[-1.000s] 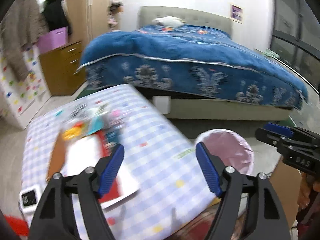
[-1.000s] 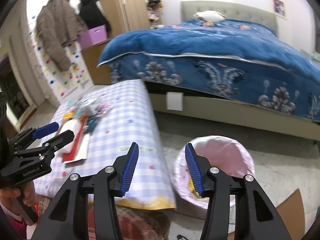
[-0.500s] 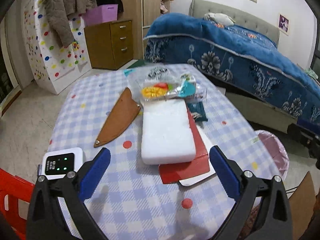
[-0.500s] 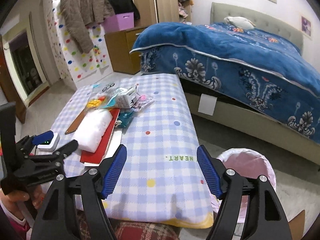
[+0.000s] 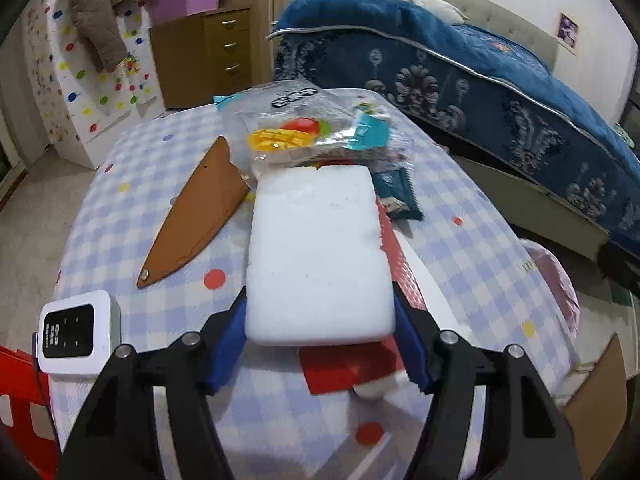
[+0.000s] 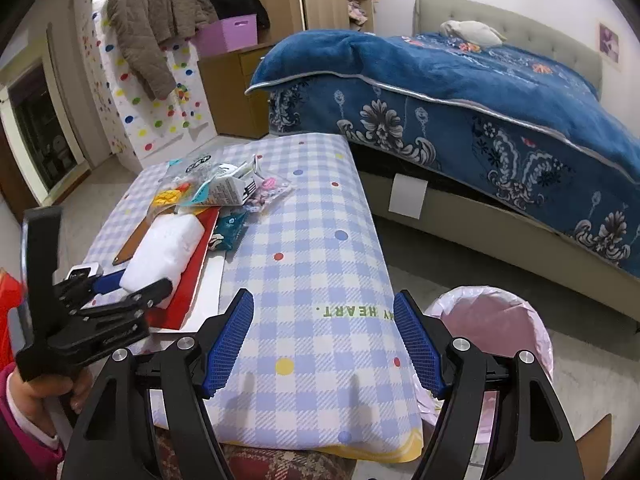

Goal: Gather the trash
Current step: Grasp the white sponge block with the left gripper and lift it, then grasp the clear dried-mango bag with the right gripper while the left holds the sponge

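White foam block (image 5: 318,256) is framed by the closing left gripper (image 5: 320,344), its long side running far from the jaws. Nothing is held by the right gripper (image 6: 325,344), spread wide, farther right.

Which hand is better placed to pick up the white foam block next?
Left. Its tongs are closing around the foam block. The right tongs hang open over bare tablecloth near the bin.
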